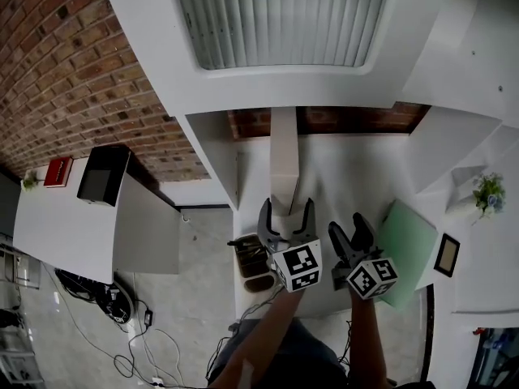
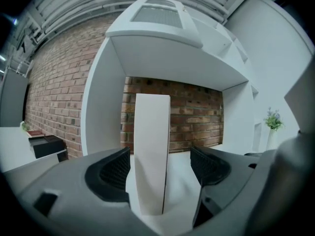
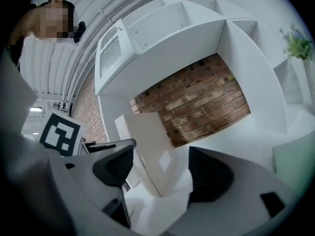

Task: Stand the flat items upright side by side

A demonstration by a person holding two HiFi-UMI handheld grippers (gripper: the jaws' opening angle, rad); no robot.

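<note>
Left tool [image 2: 160, 167] spread wide. I see tall white flat box [image 2: 151, 132] standing upright between its jaws, left pad just beside box edge, right pad clear of it. Right tool [image 3: 162, 167] also wide, nothing between jaws. Box stands on white tabletop [image 1: 357, 177] before brick back wall. Pale green flat folder [image 1: 408, 250] lies flat near right tool.

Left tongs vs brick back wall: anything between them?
Yes: the upright white flat item stands between the open jaws of the left tongs, ahead of the brick back wall. Left gripper view shows it.
</note>
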